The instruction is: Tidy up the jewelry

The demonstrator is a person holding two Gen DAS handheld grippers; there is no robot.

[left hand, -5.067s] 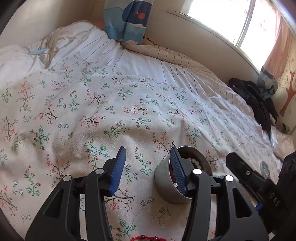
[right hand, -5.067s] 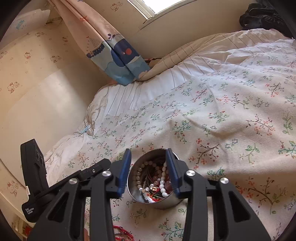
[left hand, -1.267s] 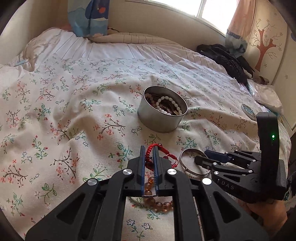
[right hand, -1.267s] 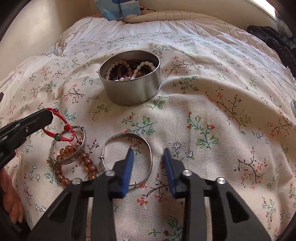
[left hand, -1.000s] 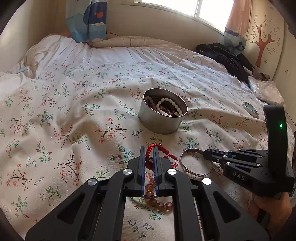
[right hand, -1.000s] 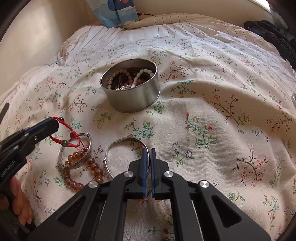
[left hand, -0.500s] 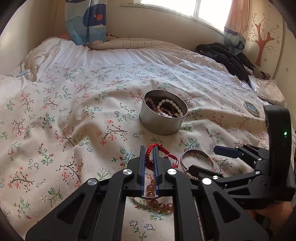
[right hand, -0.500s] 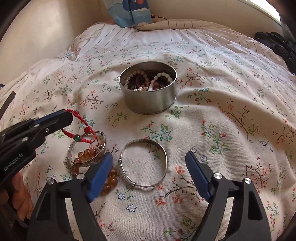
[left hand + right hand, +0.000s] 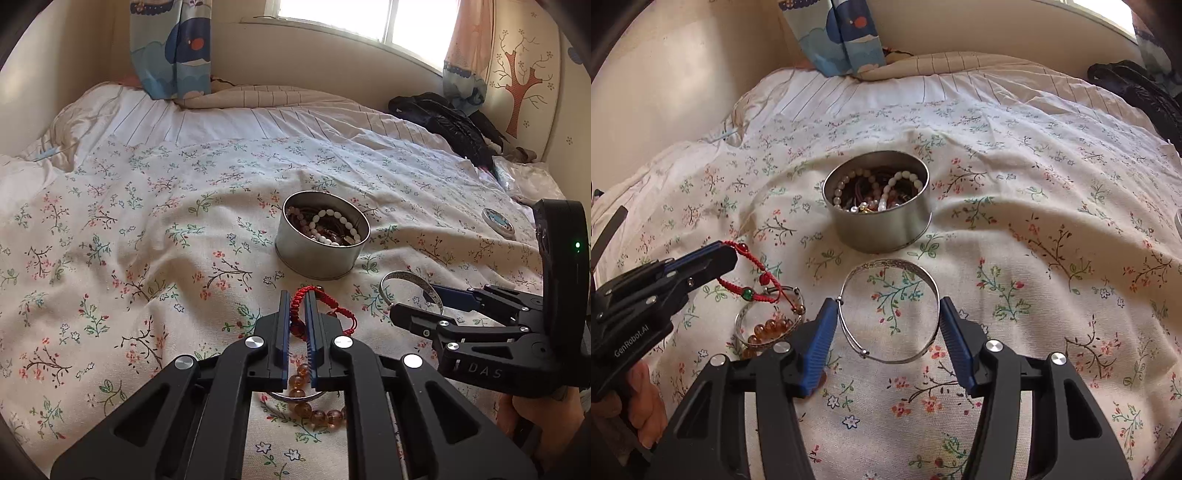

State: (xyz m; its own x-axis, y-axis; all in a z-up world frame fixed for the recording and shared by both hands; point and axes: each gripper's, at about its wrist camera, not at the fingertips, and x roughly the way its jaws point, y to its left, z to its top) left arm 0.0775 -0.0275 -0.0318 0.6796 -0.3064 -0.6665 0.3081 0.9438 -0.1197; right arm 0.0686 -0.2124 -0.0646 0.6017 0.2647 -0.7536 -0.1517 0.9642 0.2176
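Observation:
My left gripper (image 9: pixel 296 295) is shut on a red cord bracelet (image 9: pixel 325 301) and holds it just above the bedspread; it also shows in the right wrist view (image 9: pixel 753 280). My right gripper (image 9: pixel 888 312) is open wide, its fingers on either side of a silver bangle (image 9: pixel 890 273) lying on the bed. The bangle also shows in the left wrist view (image 9: pixel 410 280). A round metal tin (image 9: pixel 877 221) full of bead bracelets stands just beyond. An amber bead bracelet (image 9: pixel 768 328) and a second silver bangle (image 9: pixel 798 295) lie under the red cord.
The floral bedspread (image 9: pixel 147 258) is wrinkled around the tin (image 9: pixel 321 254). A small round lid (image 9: pixel 498 221) lies at the right. Black clothing (image 9: pixel 450 122) is piled at the far right corner. A wall and window run along the far side.
My right gripper opened wide from shut and moved forward around the silver bangle. My left gripper stays shut on the red cord bracelet and has lifted slightly.

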